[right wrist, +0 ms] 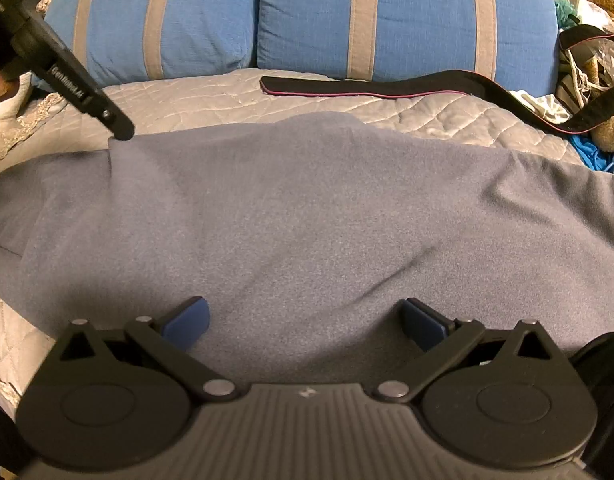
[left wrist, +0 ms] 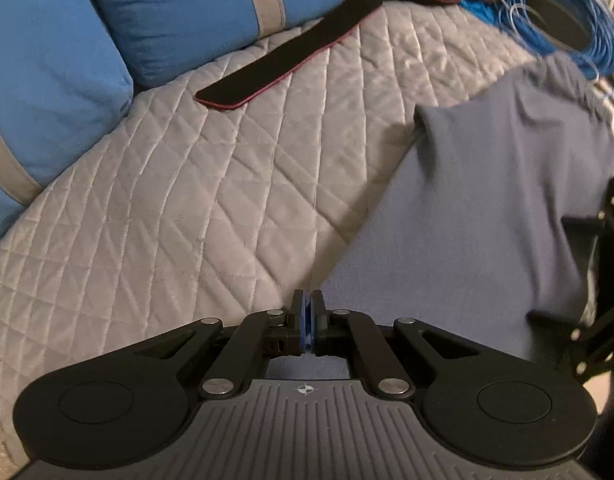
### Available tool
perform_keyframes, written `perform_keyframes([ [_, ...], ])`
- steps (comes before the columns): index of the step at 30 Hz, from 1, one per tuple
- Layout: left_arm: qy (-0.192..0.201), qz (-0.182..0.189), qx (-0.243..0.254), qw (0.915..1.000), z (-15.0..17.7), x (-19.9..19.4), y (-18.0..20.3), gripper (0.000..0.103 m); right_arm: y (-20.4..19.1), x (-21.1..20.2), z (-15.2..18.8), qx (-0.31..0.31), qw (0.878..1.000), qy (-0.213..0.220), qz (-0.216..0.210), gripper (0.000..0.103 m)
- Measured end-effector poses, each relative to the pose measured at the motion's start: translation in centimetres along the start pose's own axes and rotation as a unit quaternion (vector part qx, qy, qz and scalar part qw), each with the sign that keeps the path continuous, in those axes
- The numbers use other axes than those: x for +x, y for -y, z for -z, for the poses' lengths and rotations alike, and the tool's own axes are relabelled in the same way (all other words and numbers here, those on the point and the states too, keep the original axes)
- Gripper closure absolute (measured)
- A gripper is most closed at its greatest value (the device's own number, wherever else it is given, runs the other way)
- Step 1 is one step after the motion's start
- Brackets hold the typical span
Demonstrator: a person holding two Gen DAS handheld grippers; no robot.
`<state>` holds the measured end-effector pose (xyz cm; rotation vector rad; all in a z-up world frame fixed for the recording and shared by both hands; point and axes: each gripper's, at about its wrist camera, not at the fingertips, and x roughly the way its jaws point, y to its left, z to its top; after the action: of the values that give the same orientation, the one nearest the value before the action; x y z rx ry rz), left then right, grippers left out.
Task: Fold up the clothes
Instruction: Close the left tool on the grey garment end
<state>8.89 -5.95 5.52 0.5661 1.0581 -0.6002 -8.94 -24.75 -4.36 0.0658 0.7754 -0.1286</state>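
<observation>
We see the right gripper [right wrist: 305, 322] spread wide over the grey-blue garment [right wrist: 307, 216] lying on the quilted cover [right wrist: 211, 100], the left gripper [right wrist: 121, 130] at ten o'clock pinching the cloth's far edge, a black strap [right wrist: 371, 86] and blue cushions [right wrist: 407, 16] toward twelve

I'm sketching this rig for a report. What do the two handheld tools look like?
Both look alike. The left tool and right tool have matte black linkage arms with silver rivets, two round black discs and a ribbed grey base bearing a small crosshair mark. The fingers carry blue pads. White lettering runs along the left tool's side in the right wrist view.
</observation>
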Motion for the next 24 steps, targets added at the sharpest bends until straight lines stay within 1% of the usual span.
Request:
perform_keyframes([
  [1, -0.009, -0.024, 0.004, 0.9997, 0.2, 0.1, 0.0, 0.103, 0.0, 0.0, 0.0, 0.000, 1.000, 0.000, 0.000, 0.001],
  [2, -0.017, -0.041, 0.004, 0.9990, 0.5, 0.2, -0.1, 0.103, 0.0, 0.0, 0.0, 0.000, 1.000, 0.000, 0.000, 0.001],
  [3, -0.022, -0.040, -0.006, 0.9989, 0.8, 0.2, -0.6, 0.103, 0.0, 0.0, 0.0, 0.000, 1.000, 0.000, 0.000, 0.001],
  [4, -0.021, -0.031, -0.021, 0.9991, 1.1, 0.0, -1.2, 0.103, 0.0, 0.0, 0.0, 0.000, 1.000, -0.001, 0.000, 0.001],
  [7, 0.014, -0.013, -0.056, 0.9983, 1.1, -0.9, -2.3, 0.101, 0.0, -0.1, -0.1, 0.000, 1.000, -0.001, 0.001, 0.001],
  [9, 0.043, 0.028, -0.075, 0.9959, 0.5, -1.3, -2.7, 0.098, -0.1, -0.1, 0.0, 0.000, 1.000, -0.001, 0.001, 0.001],
  [10, 0.059, 0.053, -0.079, 0.9937, 0.1, -1.2, -2.7, 0.091, -0.1, -0.1, 0.0, 0.000, 1.000, -0.001, 0.001, 0.001],
  [11, 0.071, 0.072, -0.081, 0.9916, -0.4, -1.1, -2.6, 0.078, -0.1, -0.1, 0.0, -0.001, 1.000, -0.001, 0.001, 0.001],
  [13, 0.086, 0.093, -0.078, 0.9889, -1.4, -0.4, -1.9, 0.069, 0.0, -0.1, 0.1, -0.001, 1.000, 0.000, 0.001, 0.001],
  [15, 0.086, 0.113, -0.076, 0.9870, -2.5, 0.8, -1.3, 0.069, 0.0, 0.0, 0.0, -0.001, 1.000, 0.000, 0.001, 0.001],
  [18, 0.065, 0.146, -0.076, 0.9842, -3.6, 3.0, -0.4, 0.069, 0.1, 0.0, 0.0, -0.001, 1.000, 0.000, 0.000, 0.001],
  [19, 0.057, 0.155, -0.077, 0.9833, -3.7, 3.8, -0.3, 0.071, 0.1, 0.0, 0.0, -0.001, 1.000, 0.000, 0.000, 0.000],
  [20, 0.049, 0.161, -0.078, 0.9826, -3.8, 4.5, -0.1, 0.089, 0.1, 0.0, 0.0, -0.001, 1.000, 0.000, -0.001, 0.000],
  [21, 0.045, 0.160, -0.076, 0.9832, -3.8, 4.8, 0.3, 0.099, 0.1, -0.1, 0.1, -0.001, 1.000, 0.001, -0.001, 0.001],
  [24, 0.050, 0.141, -0.064, 0.9866, -3.4, 4.3, 0.8, 0.101, 0.2, -0.1, 0.1, -0.001, 1.000, 0.000, -0.001, 0.001],
])
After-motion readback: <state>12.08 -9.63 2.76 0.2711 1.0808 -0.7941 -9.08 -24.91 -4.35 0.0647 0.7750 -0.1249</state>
